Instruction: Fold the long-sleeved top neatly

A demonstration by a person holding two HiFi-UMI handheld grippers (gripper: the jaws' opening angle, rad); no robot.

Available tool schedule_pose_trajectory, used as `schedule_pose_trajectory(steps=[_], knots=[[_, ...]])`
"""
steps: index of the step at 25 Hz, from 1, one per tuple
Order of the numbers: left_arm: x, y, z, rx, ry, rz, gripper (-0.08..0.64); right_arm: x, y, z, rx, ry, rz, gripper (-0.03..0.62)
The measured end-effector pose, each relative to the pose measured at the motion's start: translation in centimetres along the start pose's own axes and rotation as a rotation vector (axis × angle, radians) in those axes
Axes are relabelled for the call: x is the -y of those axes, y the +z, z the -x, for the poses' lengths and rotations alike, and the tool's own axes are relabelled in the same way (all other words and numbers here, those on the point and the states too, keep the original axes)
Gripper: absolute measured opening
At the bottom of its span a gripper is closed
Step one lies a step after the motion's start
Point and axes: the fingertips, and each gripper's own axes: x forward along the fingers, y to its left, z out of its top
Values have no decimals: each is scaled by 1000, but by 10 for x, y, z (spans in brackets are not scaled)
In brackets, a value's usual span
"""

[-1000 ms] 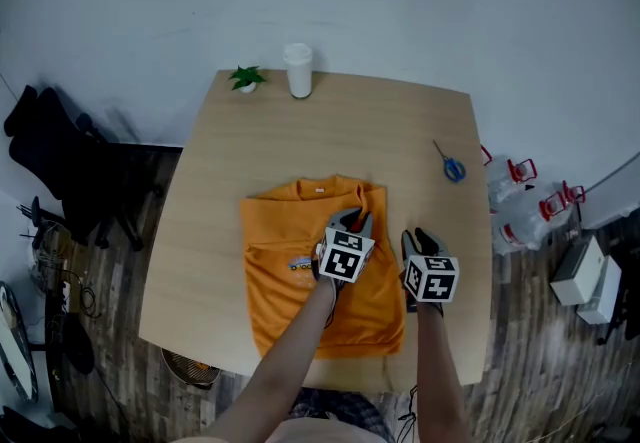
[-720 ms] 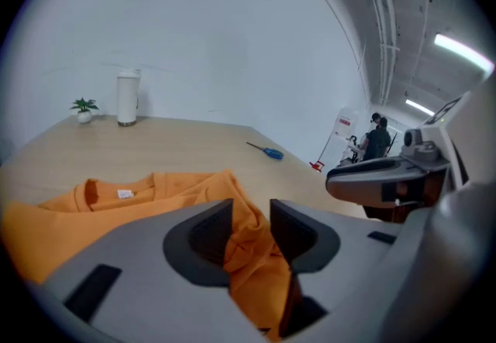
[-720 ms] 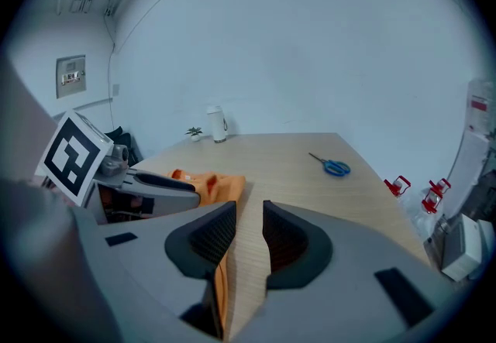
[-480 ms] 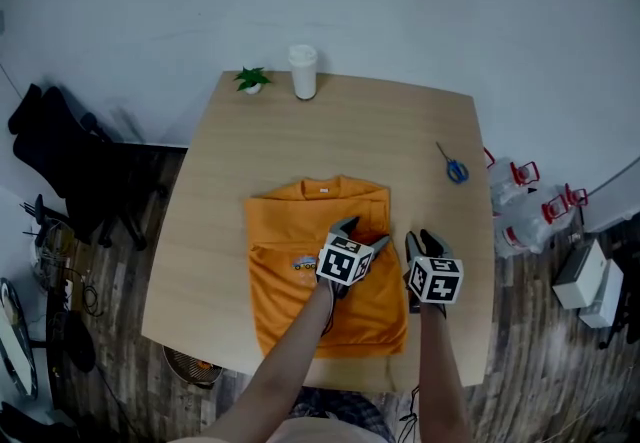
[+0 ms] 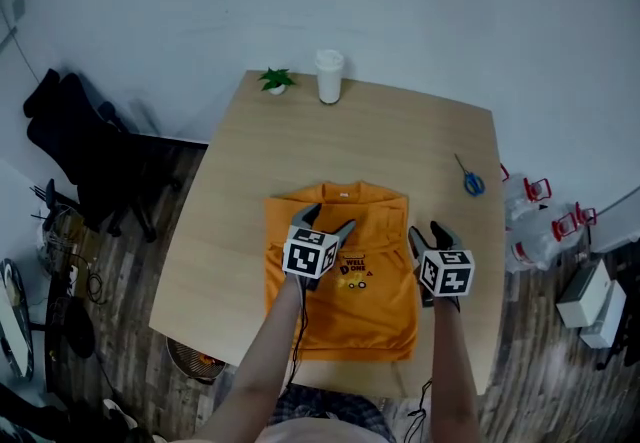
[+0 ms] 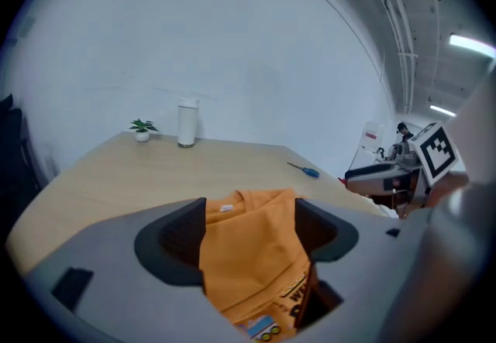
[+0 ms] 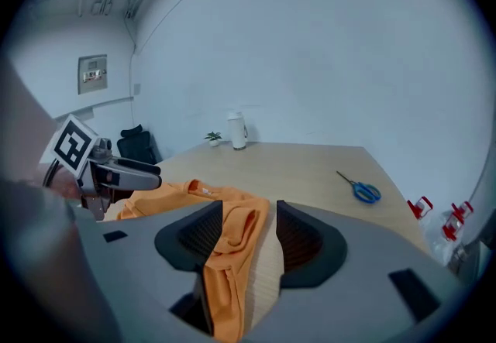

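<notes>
At the orange top [image 5: 372,303], left gripper [image 5: 328,219], right gripper [image 5: 427,231] just opened jaws.

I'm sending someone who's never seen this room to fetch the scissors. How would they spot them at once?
On the light wooden table, look near the right edge, past the orange top. The scissors lie flat there on bare wood, alone. Theirs are the only blue handles; the white cup and small potted plant stand at the far edge.
</notes>
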Motion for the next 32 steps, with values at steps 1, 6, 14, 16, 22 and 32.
schedule_pose_trajectory(steps=[1,6,14,16,22,32], knots=[[-14,2,5,-9,15,-11,357,-3,5,-5,-6,23,22,231],[-64,3,16,-125,2,-130,357,-21,23,-37,-94,158,213,256],[-108,-13,7,-341,-92,-334,356,-41,22,-87,-317,376,581,285],[-114,-21,3,-393,-131,-355,357,-41,20,-97,-362,409,630,293],[-138,-44,-9,-543,-177,-420,356,-45,4,-126,-500,480,718,319],[-154,-68,-29,-659,-201,-421,336,-39,-17,-159,-602,488,742,321]])
